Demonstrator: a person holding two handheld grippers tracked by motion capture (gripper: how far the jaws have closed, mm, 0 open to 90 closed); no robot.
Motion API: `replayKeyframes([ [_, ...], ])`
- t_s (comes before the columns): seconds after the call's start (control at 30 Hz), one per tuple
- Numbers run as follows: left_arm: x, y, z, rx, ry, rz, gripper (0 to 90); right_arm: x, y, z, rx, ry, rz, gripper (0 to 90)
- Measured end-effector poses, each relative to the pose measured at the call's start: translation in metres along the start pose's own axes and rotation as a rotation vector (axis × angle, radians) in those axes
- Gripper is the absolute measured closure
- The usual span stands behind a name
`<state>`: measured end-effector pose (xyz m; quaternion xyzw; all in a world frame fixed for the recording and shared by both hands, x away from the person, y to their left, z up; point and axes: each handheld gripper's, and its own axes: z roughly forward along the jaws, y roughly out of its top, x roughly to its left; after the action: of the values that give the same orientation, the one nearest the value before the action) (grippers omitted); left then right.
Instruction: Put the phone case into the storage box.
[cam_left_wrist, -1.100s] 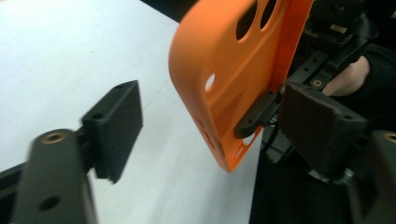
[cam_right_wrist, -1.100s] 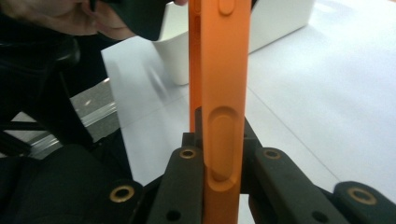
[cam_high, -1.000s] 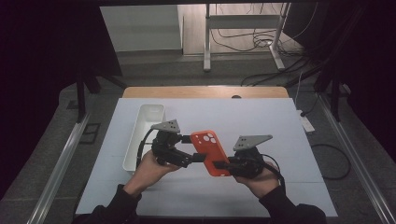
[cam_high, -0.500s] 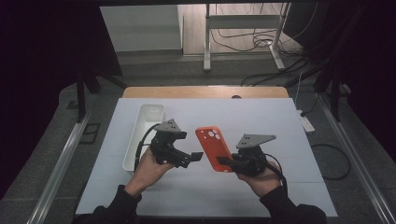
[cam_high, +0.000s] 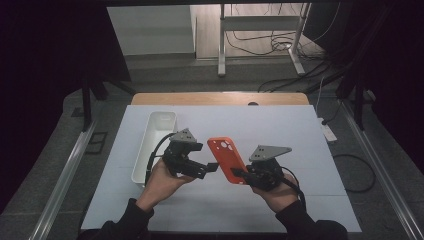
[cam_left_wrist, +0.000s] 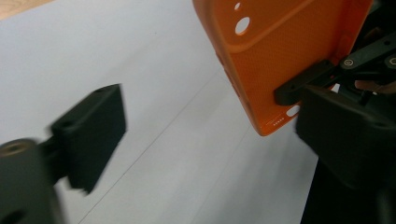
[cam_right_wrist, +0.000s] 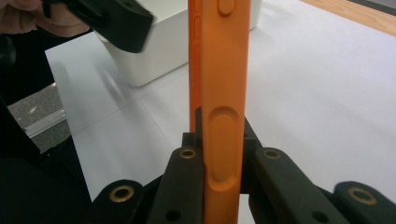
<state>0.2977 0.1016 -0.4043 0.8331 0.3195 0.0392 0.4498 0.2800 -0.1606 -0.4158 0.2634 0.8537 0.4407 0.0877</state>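
The left tongs (cam_high: 212, 167) point right, jaws apart after just closing a little (nothing between them); the right tongs (cam_high: 238, 174) point left, clamped.

One orange phone case (cam_high: 227, 159) is counted, one white bin (cam_high: 154, 145), two black grippers, left (cam_high: 206, 168) and right (cam_high: 239, 175), and one table (cam_high: 300, 135).
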Motion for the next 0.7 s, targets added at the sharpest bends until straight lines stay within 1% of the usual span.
replayKeyframes([
  [0.07, 0.001, -0.001, -0.001, -0.003, -0.019, -0.012, 31.0, 0.001, 0.0, 0.001, 0.001, 0.002, -0.003, 85.0],
  [0.13, 0.002, -0.001, -0.002, -0.004, -0.029, -0.022, 38.9, 0.002, 0.0, 0.001, 0.0, 0.002, -0.005, 85.0],
  [0.3, 0.005, -0.001, -0.003, -0.007, -0.091, -0.055, 60.0, 0.003, 0.0, 0.001, -0.002, 0.002, -0.01, 85.0],
  [0.33, 0.005, -0.001, -0.002, -0.007, -0.107, -0.065, 62.0, 0.003, 0.0, 0.001, -0.002, 0.002, -0.011, 85.0],
  [0.43, 0.006, -0.001, -0.002, 0.005, -0.131, -0.072, 70.8, 0.005, 0.001, 0.002, -0.002, 0.004, -0.017, 85.0],
  [0.5, 0.007, -0.001, -0.001, 0.011, -0.145, -0.085, 76.9, 0.006, 0.001, 0.002, -0.003, 0.002, -0.02, 85.0],
  [0.53, 0.007, -0.001, -0.001, 0.008, -0.155, -0.098, 79.5, 0.006, 0.001, 0.002, -0.002, 0.001, -0.02, 85.0],
  [0.7, 0.012, -0.003, -0.002, 0.012, -0.186, -0.145, 87.1, 0.007, 0.001, 0.002, -0.004, -0.005, -0.025, 84.9],
])
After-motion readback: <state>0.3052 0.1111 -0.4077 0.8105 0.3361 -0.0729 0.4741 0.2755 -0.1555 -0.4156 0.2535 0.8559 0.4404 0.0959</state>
